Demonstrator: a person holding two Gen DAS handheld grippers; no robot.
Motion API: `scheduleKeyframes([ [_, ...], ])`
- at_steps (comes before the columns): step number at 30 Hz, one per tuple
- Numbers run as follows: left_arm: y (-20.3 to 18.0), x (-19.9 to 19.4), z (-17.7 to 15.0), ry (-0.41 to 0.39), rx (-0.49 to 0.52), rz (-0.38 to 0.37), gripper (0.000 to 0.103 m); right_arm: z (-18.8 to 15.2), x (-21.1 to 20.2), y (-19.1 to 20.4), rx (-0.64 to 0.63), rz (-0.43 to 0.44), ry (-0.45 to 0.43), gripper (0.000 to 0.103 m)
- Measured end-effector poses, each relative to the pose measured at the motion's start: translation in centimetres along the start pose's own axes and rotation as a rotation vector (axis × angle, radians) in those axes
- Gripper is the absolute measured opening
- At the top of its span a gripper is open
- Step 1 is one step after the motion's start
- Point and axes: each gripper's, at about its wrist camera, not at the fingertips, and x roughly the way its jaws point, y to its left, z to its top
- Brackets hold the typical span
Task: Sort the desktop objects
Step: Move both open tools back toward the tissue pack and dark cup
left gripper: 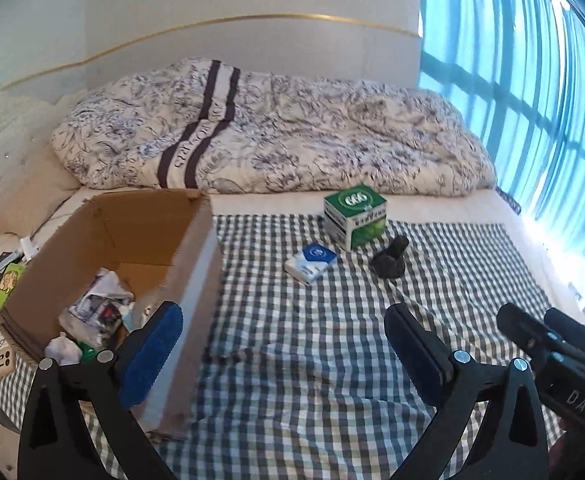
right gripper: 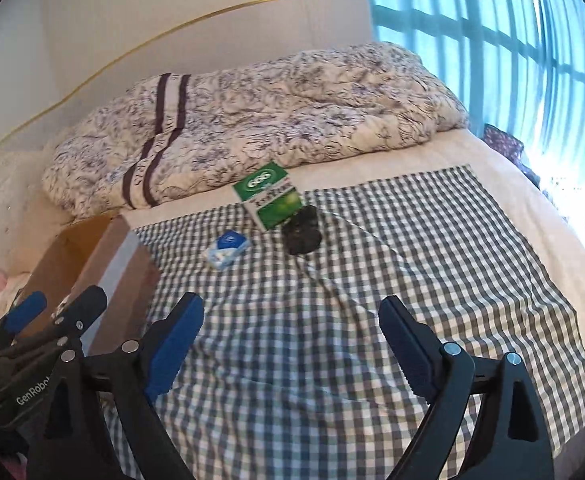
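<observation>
- Both sets of jaws are spread wide with nothing between them: the left gripper (left gripper: 284, 344) hangs beside the cardboard box (left gripper: 196, 280), and the right gripper (right gripper: 292, 340) hovers over bare checked cloth (right gripper: 392, 264).
- Three things lie on the cloth, well ahead of both grippers: a green carton (left gripper: 354, 216), a blue and white tissue pack (left gripper: 310, 262) just beside it, and a dark object (left gripper: 390, 258) touching or almost touching the carton.
- Wrapped and crumpled items (left gripper: 96, 312) already sit inside the box, so it seems to serve as the sorting bin; placing it at the cloth's left edge keeps it within easy reach of the left gripper.
- Judging by the wide stance, neither gripper has yet committed to a pick.
- What the dark object is cannot be made out; it is lumpy and unlit.
- Much of the box's floor is hidden by its near wall and the left finger, and its contents are too jumbled to name.
- Small things (left gripper: 4, 280) left of the box are cut off by the frame edge.
</observation>
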Motion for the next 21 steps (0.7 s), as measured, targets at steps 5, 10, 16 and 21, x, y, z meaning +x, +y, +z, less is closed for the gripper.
scheduleKeyframes([
  [5,-0.7,2.8,0.0,0.039,0.012,0.01,0.103,0.2,1.9,-1.1,0.001,-0.002,0.015,0.09],
  [10,-1.5,6.0,0.2,0.08,0.021,0.012,0.103,0.6,4.3,-1.8,-0.008,-0.015,0.042,0.09],
  [16,-1.8,9.8,0.7,0.109,0.019,0.003,0.103,0.8,7.8,-2.1,-0.016,-0.044,0.056,0.089],
  [21,-1.8,13.3,1.0,0.133,0.008,0.011,0.103,1.5,10.7,-2.0,-0.041,-0.053,0.062,0.089],
])
